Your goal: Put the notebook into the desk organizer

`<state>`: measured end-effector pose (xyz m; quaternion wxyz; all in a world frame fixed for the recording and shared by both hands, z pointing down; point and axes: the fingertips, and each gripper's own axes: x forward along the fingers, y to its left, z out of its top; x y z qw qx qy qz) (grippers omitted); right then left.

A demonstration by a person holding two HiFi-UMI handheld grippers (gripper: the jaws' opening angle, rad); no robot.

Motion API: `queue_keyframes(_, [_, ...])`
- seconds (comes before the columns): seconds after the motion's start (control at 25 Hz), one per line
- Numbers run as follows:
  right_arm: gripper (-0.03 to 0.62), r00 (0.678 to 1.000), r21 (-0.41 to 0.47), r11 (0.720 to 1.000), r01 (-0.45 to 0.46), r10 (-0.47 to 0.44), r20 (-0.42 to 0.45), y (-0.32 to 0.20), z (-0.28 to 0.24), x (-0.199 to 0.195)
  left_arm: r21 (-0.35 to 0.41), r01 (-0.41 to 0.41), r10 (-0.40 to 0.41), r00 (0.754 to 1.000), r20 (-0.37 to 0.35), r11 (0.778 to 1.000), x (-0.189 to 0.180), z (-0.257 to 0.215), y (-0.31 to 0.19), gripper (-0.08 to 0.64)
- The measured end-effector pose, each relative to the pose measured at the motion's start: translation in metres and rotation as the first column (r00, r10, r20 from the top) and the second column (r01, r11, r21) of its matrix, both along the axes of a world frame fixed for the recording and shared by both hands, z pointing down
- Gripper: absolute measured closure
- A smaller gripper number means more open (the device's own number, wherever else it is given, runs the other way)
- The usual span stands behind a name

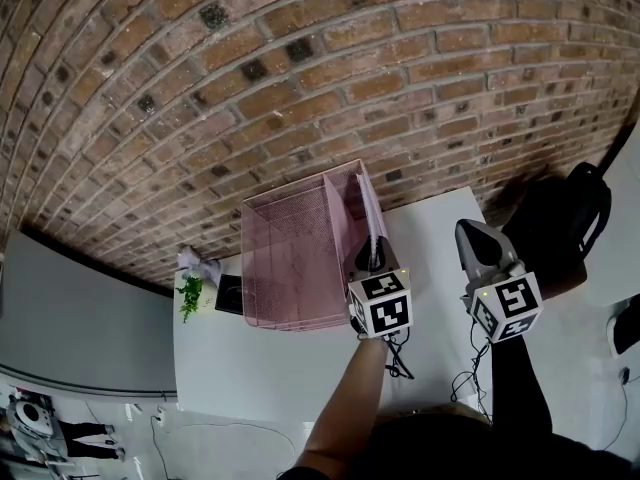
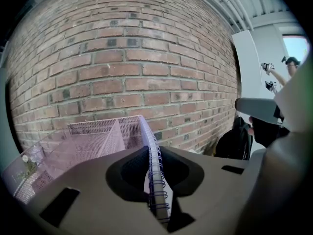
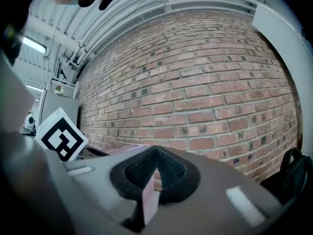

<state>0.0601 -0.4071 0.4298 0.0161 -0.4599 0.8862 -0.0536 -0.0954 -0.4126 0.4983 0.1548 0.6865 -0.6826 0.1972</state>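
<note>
A pink mesh desk organizer (image 1: 290, 258) stands on the white table (image 1: 260, 378) against the brick wall. My left gripper (image 1: 372, 251) is shut on a lavender spiral notebook (image 1: 369, 206) held on edge along the organizer's right end. I cannot tell whether the notebook is inside the right wall or just beside it. In the left gripper view the purple coil of the notebook (image 2: 155, 173) runs between the jaws toward the organizer (image 2: 93, 136). My right gripper (image 1: 478, 240) hovers to the right over the table, shut, well apart from the notebook, and it points at the wall (image 3: 155, 156).
A black bag (image 1: 560, 228) sits past the table's right edge, by the wall. A small green plant (image 1: 190, 293) and a dark flat object (image 1: 228, 293) lie left of the organizer. Cables (image 1: 402, 360) hang off the table's near edge.
</note>
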Motion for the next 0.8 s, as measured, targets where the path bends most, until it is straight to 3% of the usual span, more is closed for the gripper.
queue_keyframes(0.32, [0.592,1.000,-0.009,1.000,-0.002,0.002,-0.003,-0.002,0.005,-0.001,-0.030,0.000,0.000,1.000,0.002,1.000,-0.003,0.016,-0.002,0.497])
queue_keyframes(0.8, [0.592,1.000,-0.011,1.000,-0.001,0.000,-0.004,-0.001,0.006,-0.004,0.006,-0.033,0.033,0.999,0.024,0.999,0.000,0.014,-0.007,0.492])
